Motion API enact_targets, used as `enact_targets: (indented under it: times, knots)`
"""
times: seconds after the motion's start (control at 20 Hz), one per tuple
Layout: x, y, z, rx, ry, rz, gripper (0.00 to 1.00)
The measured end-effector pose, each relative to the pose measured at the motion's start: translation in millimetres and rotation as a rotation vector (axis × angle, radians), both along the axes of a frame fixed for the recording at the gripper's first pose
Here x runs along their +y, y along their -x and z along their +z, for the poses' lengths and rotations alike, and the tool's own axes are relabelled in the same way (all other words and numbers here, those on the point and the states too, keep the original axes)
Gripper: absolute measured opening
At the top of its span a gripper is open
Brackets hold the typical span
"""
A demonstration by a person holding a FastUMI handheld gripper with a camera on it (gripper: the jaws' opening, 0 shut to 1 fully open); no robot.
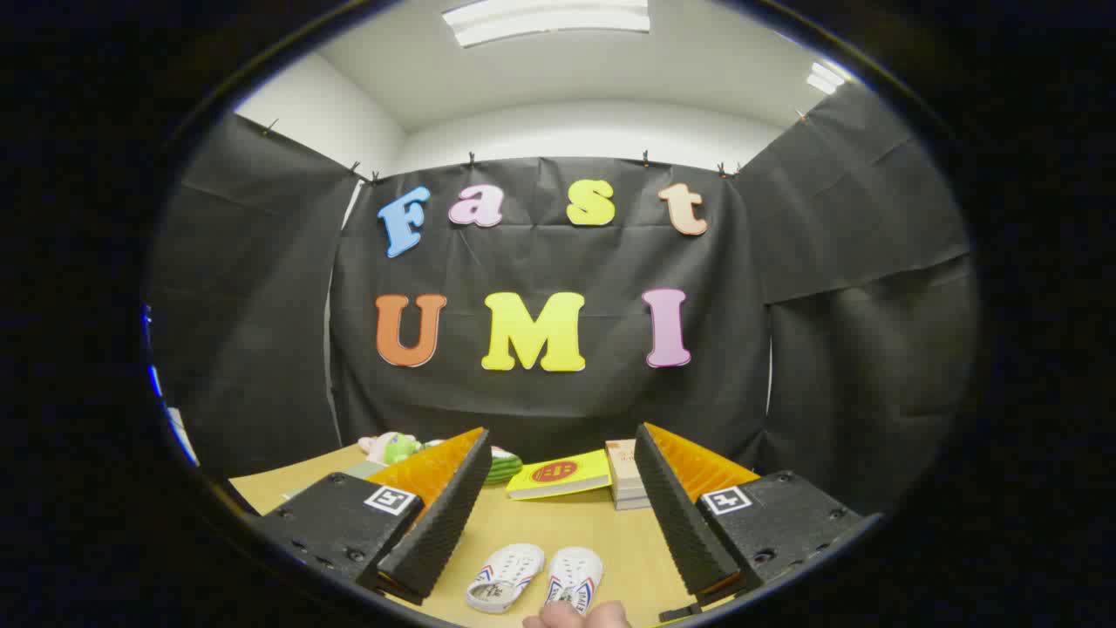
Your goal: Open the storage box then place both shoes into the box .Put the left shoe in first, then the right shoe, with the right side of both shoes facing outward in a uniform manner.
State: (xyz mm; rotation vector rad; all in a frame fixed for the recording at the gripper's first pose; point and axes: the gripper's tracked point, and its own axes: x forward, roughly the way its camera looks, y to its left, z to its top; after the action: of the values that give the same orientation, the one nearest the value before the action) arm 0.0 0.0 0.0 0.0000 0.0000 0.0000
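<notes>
Two white shoes (534, 577) were seen on the table (602, 532), between and below the tongs (558, 523). The tongs were held wide apart, empty. Toes were pointed away from them.

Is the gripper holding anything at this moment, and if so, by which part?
Nothing is held. The gripper is open, its fingers wide apart above the table, and the two white shoes lie untouched between them.

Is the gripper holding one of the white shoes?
No, the gripper is open and empty, and both white shoes lie on the table between its fingers.
</notes>
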Motion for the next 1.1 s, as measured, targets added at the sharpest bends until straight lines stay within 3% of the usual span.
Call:
enact_targets:
  times: [1.1]
  knots:
    - [-6.2,-3.6,-6.3,0.036,-0.019,0.017,1.00]
